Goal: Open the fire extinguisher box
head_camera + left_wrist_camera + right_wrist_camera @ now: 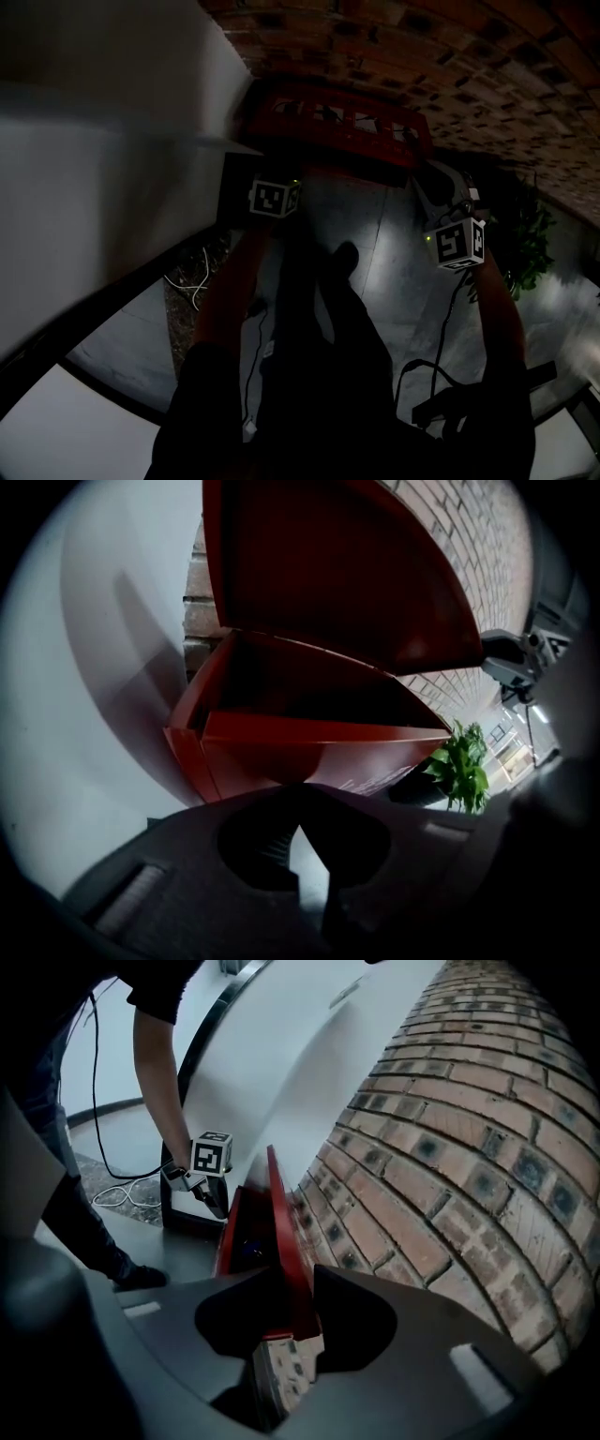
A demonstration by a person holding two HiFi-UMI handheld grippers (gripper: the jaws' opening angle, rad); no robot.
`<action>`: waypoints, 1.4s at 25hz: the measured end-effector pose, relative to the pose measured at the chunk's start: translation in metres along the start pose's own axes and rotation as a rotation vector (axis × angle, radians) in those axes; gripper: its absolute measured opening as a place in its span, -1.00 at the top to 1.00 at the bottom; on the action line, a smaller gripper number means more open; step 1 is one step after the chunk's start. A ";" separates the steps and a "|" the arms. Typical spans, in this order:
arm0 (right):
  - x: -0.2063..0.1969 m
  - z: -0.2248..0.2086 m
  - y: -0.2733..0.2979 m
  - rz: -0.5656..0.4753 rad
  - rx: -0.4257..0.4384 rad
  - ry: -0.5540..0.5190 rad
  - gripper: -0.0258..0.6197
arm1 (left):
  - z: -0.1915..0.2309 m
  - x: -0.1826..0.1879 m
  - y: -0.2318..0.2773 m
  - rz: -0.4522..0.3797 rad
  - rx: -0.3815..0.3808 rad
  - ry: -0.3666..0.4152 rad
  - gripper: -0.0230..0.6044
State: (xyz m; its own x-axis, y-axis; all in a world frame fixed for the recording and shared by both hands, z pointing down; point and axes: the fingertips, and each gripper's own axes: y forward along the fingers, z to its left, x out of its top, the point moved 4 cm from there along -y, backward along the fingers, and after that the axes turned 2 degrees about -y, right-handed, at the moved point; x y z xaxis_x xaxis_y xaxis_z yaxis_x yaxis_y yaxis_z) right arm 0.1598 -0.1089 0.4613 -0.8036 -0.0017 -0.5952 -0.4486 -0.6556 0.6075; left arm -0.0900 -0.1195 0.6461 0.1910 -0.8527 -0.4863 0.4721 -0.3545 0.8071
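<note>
The box [309,752] stood on the floor [394,281], at the floor's edge under the brick wall [450,1147], with its long axis running along that wall. Its lid [337,574] was already raised steeply and tilted back toward the bricks, leaving the mouth open. The inside was too dark to show what it held.

The right gripper [292,1283] was at one end of the lid. In the right gripper view the lid appeared end-on, its edge running straight away from the jaws along the box's length. The jaws stood at middling width and seemed closed on that end corner, with the red panel filling the gap between them.

The left gripper [300,803] hung at the opposite end, just before the box's front wall and pointing down at it. Its jaws met at the tips with nothing between them. It touched neither box nor lid.

The right hand was therefore the one on the lid, and the left was only near the box. Judging from this, what was left was to swing the lid the last way back, a push across the long axis toward the wall. The gap between lid and bricks looked slim, so the jaw behind the lid risked being pinched there.

A plant [459,766] stood beyond the box's right end.
</note>
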 end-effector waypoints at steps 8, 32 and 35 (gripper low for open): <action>0.009 -0.026 0.001 -0.020 -0.055 0.019 0.59 | -0.002 0.001 -0.001 0.064 0.024 -0.025 0.93; 0.010 -0.108 0.028 -0.038 -0.205 -0.001 0.57 | -0.003 -0.001 0.010 0.146 -0.015 0.051 0.93; 0.010 -0.116 0.034 -0.051 -0.207 0.008 0.56 | 0.000 -0.004 0.010 0.160 -0.014 0.056 0.93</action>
State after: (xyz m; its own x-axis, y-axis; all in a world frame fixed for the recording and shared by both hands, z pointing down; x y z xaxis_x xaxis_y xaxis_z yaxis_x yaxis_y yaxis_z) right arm 0.1824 -0.2186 0.4150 -0.7783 0.0298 -0.6272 -0.3978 -0.7962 0.4558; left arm -0.0862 -0.1199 0.6557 0.3118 -0.8751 -0.3701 0.4437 -0.2103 0.8712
